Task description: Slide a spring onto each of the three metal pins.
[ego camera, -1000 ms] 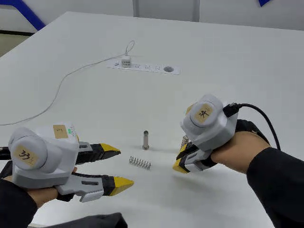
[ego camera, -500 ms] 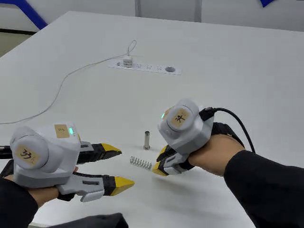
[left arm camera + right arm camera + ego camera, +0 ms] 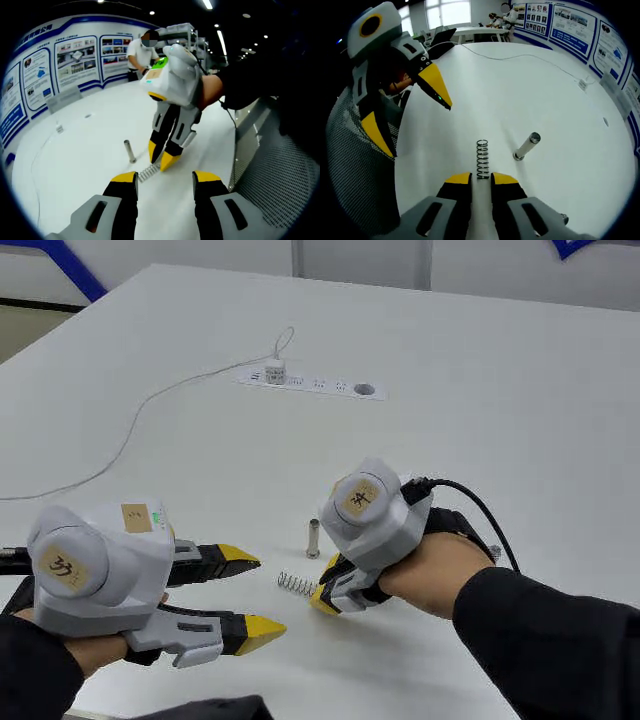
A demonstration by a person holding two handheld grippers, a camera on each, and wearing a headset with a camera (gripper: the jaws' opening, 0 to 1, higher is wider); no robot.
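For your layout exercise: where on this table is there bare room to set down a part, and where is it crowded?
Free: the wide stretch between the power strip and the pin, and the far right of the table. Crowded: around the spring, between the left gripper and right gripper.

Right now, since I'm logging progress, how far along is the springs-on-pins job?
Done: nothing I can confirm; the one upright pin in clear sight is bare. In hand: the right tool has its tips at the end of a loose spring lying on the table, not lifted. The left tool hovers open and empty. Left: get that spring onto the pin, then the rest.
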